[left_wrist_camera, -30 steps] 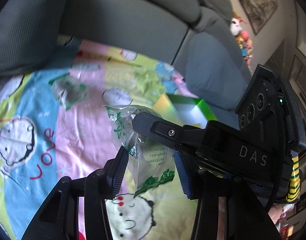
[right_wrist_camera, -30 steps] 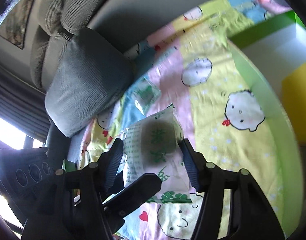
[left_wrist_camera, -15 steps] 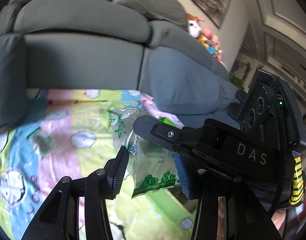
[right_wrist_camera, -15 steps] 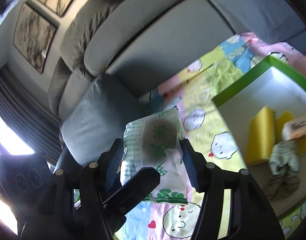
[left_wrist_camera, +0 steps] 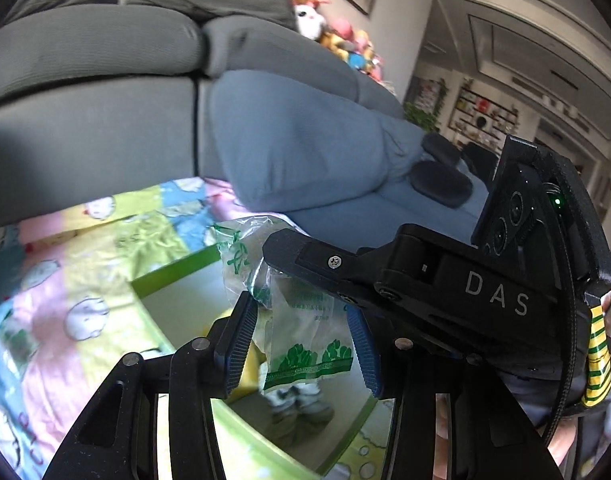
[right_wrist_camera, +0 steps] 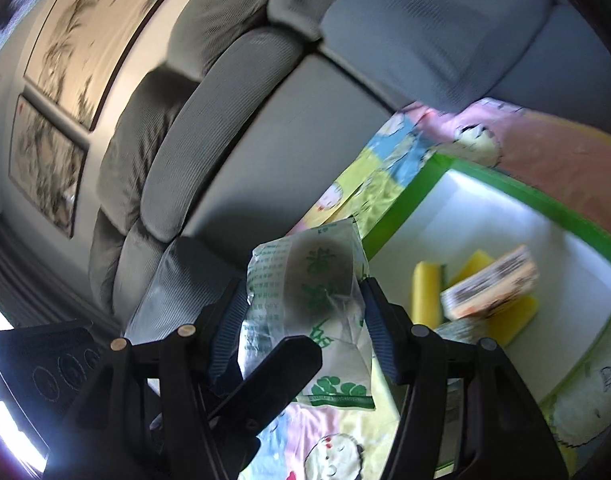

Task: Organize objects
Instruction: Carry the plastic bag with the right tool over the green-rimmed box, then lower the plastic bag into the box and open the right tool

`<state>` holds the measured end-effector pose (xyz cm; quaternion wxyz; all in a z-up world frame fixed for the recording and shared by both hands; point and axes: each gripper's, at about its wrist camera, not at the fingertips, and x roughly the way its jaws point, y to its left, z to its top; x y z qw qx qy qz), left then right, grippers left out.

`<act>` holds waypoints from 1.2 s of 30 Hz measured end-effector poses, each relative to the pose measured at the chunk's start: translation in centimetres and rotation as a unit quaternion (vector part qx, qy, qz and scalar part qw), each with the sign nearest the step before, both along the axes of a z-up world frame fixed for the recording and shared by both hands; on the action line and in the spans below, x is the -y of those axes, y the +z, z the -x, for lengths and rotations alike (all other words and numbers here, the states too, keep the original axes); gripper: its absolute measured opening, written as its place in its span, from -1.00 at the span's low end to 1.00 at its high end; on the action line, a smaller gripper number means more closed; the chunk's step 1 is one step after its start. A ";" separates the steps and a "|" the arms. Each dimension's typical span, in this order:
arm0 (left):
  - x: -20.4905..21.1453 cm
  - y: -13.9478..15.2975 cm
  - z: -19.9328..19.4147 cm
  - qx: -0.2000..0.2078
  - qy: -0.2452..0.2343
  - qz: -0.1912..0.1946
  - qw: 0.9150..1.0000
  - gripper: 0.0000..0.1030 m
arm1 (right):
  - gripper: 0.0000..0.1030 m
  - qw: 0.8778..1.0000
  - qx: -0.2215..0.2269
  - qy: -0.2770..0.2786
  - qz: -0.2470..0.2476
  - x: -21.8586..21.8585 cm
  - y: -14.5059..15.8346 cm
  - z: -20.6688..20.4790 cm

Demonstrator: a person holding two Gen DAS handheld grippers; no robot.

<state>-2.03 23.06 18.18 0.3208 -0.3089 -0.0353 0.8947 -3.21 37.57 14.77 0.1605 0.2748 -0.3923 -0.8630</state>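
My left gripper [left_wrist_camera: 301,344] is shut on a crumpled clear packet with green print [left_wrist_camera: 305,320], which hangs over the green-rimmed white box [left_wrist_camera: 173,276]. The right gripper's black finger [left_wrist_camera: 325,260] crosses just in front of that packet's top. In the right wrist view, my right gripper [right_wrist_camera: 305,320] is shut on a white packet with green print and a dark round inside [right_wrist_camera: 305,280], held beside the box [right_wrist_camera: 505,188]. The left gripper's finger [right_wrist_camera: 273,368] overlaps its lower edge. Yellow sponges [right_wrist_camera: 425,288], an orange-and-white carton [right_wrist_camera: 489,284] and a grey-white cloth [left_wrist_camera: 301,404] lie in the box.
The box rests on a pastel cartoon blanket [left_wrist_camera: 65,280] spread over a grey sofa [left_wrist_camera: 105,80]. A blue-grey cushion [left_wrist_camera: 305,140] leans against the sofa just behind the box. Plush toys [left_wrist_camera: 337,40] sit on the sofa back, and framed pictures [right_wrist_camera: 53,152] hang on the wall.
Both grippers have swung from over the blanket to the box, which now lies under and beside them. Each has rolled and risen a little. Both packets stay gripped.
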 end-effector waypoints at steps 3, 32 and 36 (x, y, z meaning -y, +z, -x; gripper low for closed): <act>-1.5 -0.6 0.9 0.013 -0.017 0.004 1.000 -0.07 | 0.12 1.000 0.013 -0.020 0.009 -1.6 -0.7 0.4; -2.3 -5.5 4.0 0.116 -0.042 -0.042 0.991 -0.07 | 0.14 0.991 0.111 -0.077 -0.009 -3.5 -4.8 3.0; -2.0 -6.0 4.2 0.131 -0.033 -0.045 0.990 -0.07 | 0.14 0.990 0.117 -0.079 -0.018 -3.0 -4.9 3.4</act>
